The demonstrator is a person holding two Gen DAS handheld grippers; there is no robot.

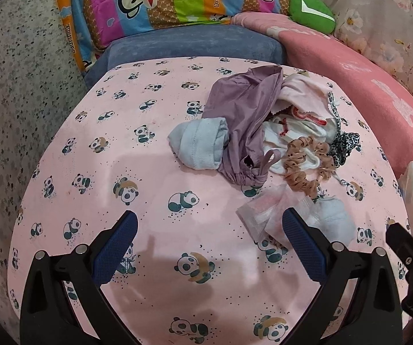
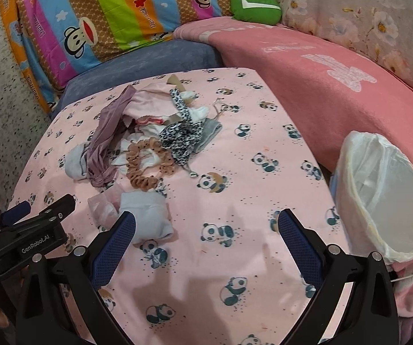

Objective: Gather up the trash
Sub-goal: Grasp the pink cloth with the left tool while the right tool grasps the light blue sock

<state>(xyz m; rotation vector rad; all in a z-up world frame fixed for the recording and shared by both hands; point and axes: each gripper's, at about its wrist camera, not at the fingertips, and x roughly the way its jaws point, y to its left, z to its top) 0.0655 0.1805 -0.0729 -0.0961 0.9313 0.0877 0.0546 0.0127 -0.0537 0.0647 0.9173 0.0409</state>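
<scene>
Left tool (image 1: pixel 209 228): jaws apart, empty, over the counter (image 1: pixel 149 178), near side of the pile.
Right tool (image 2: pixel 206 230): jaws apart, empty, between pile and bin.
Pile (image 1: pixel 266 126): purple cloth, socks, scrunchie (image 1: pixel 307 164), spotted band, heaped on the counter.
Wrapper (image 1: pixel 259 215): just in front of the pile.
Bin (image 2: pixel 378 195): lined white, at the counter's right edge, well apart from the pile.

"GenRobot.AI" on left gripper (image 2: pixel 22 211) (white on black).

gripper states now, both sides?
Left gripper: open, holding nothing, over the panda sheet.
Right gripper: open, holding nothing.
</scene>
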